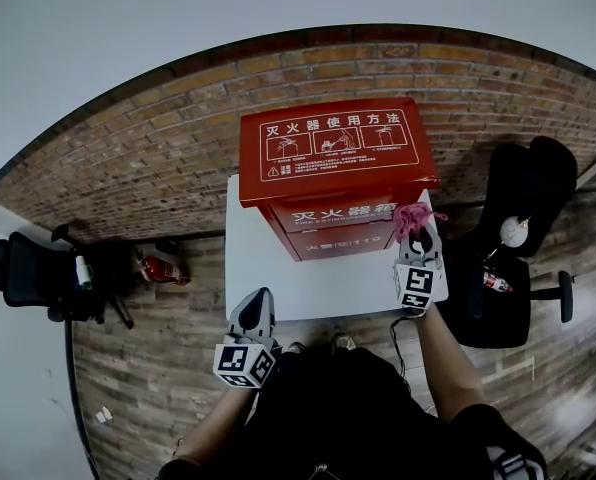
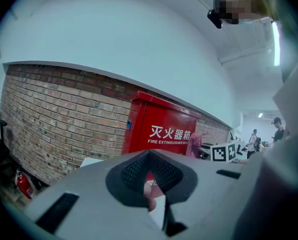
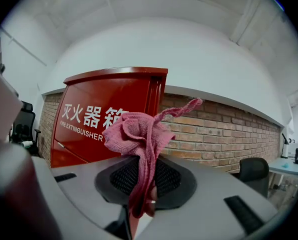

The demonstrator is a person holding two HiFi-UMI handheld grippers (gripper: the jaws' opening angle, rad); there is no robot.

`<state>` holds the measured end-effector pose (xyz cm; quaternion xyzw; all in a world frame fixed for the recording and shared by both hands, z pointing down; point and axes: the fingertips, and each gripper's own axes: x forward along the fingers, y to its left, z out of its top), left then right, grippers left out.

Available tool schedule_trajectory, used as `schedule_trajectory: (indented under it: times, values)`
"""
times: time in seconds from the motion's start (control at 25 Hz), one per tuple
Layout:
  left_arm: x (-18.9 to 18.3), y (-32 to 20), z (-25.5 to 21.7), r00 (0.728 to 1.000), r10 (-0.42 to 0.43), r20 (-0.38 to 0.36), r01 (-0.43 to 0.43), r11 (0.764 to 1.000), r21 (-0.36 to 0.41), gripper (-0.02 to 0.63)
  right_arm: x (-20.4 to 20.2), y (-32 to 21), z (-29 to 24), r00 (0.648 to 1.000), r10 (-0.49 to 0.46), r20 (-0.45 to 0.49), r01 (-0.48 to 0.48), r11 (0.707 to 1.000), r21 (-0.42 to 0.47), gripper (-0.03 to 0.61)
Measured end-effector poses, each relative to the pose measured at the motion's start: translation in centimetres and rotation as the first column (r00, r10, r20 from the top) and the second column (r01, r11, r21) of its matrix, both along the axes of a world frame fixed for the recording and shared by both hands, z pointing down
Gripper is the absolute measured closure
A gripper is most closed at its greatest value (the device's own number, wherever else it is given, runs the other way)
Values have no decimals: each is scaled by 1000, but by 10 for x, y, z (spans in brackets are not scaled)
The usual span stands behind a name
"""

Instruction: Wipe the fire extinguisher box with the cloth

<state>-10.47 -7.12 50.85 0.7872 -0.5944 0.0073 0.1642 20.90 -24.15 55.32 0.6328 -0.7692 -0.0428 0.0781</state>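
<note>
The red fire extinguisher box [image 1: 338,173] with white lettering stands at the back of a white table [image 1: 278,283], against the brick wall. My right gripper [image 1: 419,238] is shut on a pink cloth [image 1: 410,216], which is bunched at the box's front right corner. In the right gripper view the cloth [image 3: 139,131] sticks up from the right gripper [image 3: 146,184], just in front of the box [image 3: 104,114]. My left gripper [image 1: 257,311] hovers at the table's front edge, shut and holding nothing. The left gripper [image 2: 150,181] faces the box [image 2: 164,129] from a distance.
A black office chair [image 1: 523,238] stands right of the table and another [image 1: 28,273] at the far left. A red extinguisher [image 1: 163,268] lies on the floor by the brick wall [image 1: 128,158]. People [image 2: 276,129] stand far off.
</note>
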Motion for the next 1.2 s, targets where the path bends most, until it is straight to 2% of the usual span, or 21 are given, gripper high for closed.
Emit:
schedule_trajectory:
  times: [0.52,0.88,1.2]
  values:
    - [-8,-3,1,1000,-1,2,1,1000,-3,580,-3,-1,15,1000,13,19,-13,1000,-21,499]
    - [-14,-10,-1,999,34,-3,-34,999,-3,580,-18,2,16,999,5,32,-4,1000,-23,500]
    - [-37,-10,-5,999,38,3,-38,999,-7,580,-28,4,17,999,33,28,-32,999,-26,500]
